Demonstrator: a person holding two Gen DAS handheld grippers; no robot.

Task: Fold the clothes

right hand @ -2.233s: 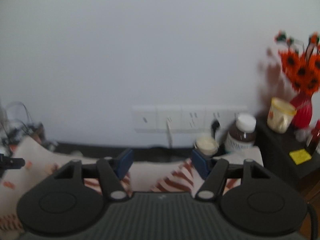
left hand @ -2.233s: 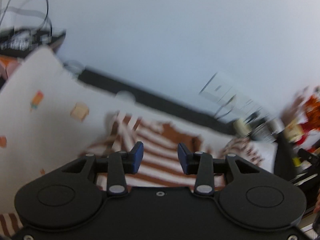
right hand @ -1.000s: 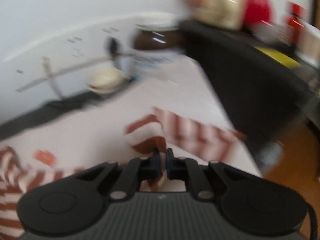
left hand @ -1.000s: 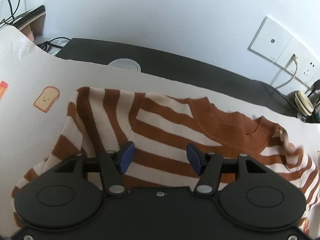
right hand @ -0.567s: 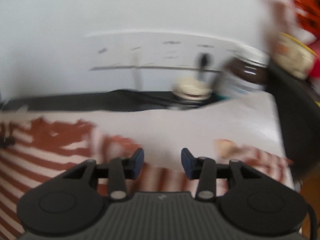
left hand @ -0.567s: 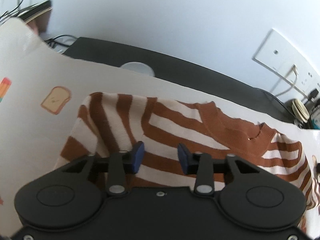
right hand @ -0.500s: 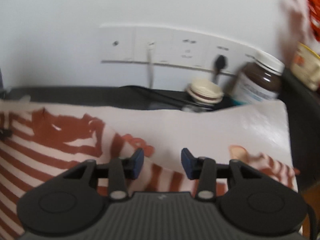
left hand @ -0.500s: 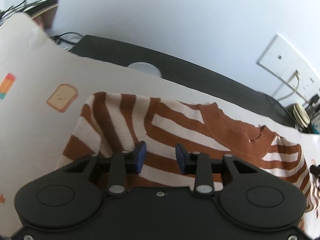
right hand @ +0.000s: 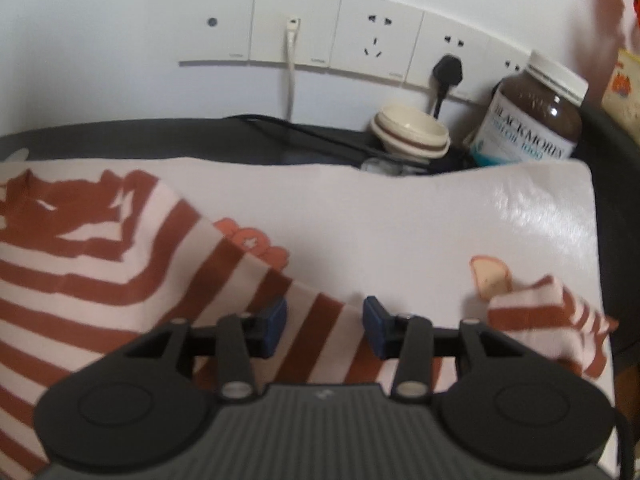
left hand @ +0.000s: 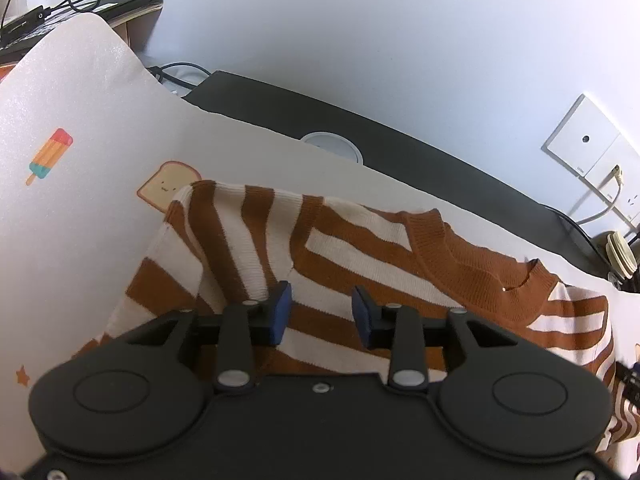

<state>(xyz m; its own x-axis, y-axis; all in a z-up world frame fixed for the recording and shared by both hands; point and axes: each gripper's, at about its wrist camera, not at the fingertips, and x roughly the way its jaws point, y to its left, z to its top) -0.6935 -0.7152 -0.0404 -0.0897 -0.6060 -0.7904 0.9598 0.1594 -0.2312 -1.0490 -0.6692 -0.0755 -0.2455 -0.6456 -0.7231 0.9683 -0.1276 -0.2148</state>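
A brown and cream striped sweater (left hand: 360, 248) lies spread on a white printed mat (left hand: 80, 200). My left gripper (left hand: 322, 312) hovers low over its folded shoulder and sleeve. Its jaws are opening, and the blue pads do not press on the knit under the gap. In the right wrist view the sweater (right hand: 100, 280) fills the lower left, and its sleeve runs under my right gripper (right hand: 324, 326). Those jaws are opening too and pinch nothing. The sleeve cuff (right hand: 540, 312) lies crumpled on the mat (right hand: 400, 220) at the right.
Behind the mat runs a dark tabletop (left hand: 400, 152) with a round grommet (left hand: 332, 146). At the back right stand a brown jar (right hand: 532, 120) and stacked small dishes (right hand: 412, 132) under wall sockets (right hand: 340, 36). Cables and a laptop (left hand: 80, 4) sit far left.
My right gripper, shut a second ago near the striped sleeve end, has opened and swung left toward the sweater's body. The left gripper narrowed, then widened slightly, and shifted a little.
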